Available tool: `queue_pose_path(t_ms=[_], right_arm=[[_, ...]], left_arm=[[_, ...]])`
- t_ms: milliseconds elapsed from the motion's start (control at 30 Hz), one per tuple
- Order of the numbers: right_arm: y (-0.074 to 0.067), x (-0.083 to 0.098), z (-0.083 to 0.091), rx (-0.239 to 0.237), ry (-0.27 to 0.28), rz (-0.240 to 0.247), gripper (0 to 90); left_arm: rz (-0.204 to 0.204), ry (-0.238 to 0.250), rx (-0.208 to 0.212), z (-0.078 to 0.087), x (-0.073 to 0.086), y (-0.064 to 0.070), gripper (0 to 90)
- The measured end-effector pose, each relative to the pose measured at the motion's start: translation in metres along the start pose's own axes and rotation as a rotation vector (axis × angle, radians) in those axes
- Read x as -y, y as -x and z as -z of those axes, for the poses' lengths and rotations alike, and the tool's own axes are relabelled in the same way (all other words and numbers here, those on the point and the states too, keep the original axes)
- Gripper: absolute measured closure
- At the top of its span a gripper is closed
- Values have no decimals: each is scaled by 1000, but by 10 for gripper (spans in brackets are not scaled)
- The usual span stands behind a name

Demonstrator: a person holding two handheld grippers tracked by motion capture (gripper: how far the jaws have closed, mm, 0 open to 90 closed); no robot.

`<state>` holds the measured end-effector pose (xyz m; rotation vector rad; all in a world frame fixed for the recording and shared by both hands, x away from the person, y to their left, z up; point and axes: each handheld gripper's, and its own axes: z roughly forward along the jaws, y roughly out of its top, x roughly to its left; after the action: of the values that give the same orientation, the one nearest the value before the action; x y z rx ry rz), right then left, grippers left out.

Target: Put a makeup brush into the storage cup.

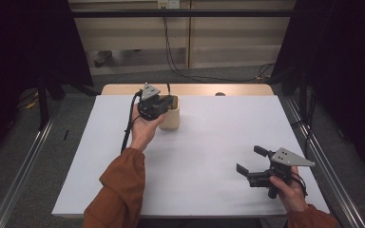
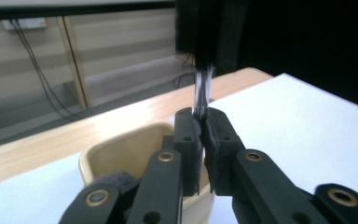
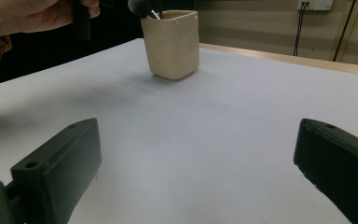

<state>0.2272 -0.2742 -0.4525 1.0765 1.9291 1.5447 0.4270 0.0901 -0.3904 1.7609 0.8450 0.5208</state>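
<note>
Nearest, we note the right gripper (image 1: pixel 251 164) held over the white table (image 1: pixel 209 142), jaws spread wide, nothing between them. Farther back, the left gripper (image 2: pixel 204 122) is clamped on a thin brush handle (image 2: pixel 202 88) above the cream cup (image 1: pixel 170 114), a dark brush head (image 2: pixel 113 178) inside.

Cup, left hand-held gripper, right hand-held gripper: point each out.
cup (image 3: pixel 172 46): right gripper view, on its front wall.
left hand-held gripper (image 2: pixel 204 140): left gripper view, midway between its closed fingertips, above the cup.
right hand-held gripper (image 1: pixel 251 160): high view, midway between its spread fingertips.
</note>
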Motion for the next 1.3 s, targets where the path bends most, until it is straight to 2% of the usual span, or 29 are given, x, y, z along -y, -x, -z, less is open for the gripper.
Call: queue_pose_path(t_ms=[133, 200, 233, 333, 400, 500, 567, 700, 767, 800, 867, 1067, 1133, 1300], right_arm=[[0, 0, 0, -1, -1, 0, 4], [0, 0, 0, -3, 0, 3, 4], [0, 0, 0, -3, 1, 3, 4], [0, 0, 0, -1, 0, -1, 4], [0, 0, 0, -3, 0, 2, 4], [0, 0, 0, -2, 1, 2, 4], [0, 0, 0, -2, 1, 1, 4], [1, 0, 0, -1, 2, 1, 4], [2, 0, 0, 0, 3, -4, 4], [2, 0, 0, 1, 1, -2, 4], [3, 0, 0, 2, 3, -5, 4], [6, 0, 1, 9, 8, -8, 5], [6, 0, 1, 10, 11, -5, 6], [7, 0, -2, 6, 7, -9, 6]], left_arm=[[4, -9, -11, -2, 2, -3, 828], [9, -2, 0, -1, 3, -5, 804], [0, -3, -5, -1, 3, -5, 790], [9, 11, -5, 1, 3, -7, 741], [2, 14, 0, 1, 3, -7, 655], [8, 18, 0, 1, 3, -7, 597], [-1, 22, -14, 1, 3, -7, 540], [4, 33, -30, 1, 2, -7, 440], [10, 33, -16, 1, 3, -9, 394], [3, 31, -26, 1, 3, -10, 364], [17, 33, -21, 1, 3, -11, 273], [13, 49, -21, 2, 2, -13, 140], [32, 46, -23, 3, 2, -14, 75], [57, 58, -1, 7, 5, -15, 19]])
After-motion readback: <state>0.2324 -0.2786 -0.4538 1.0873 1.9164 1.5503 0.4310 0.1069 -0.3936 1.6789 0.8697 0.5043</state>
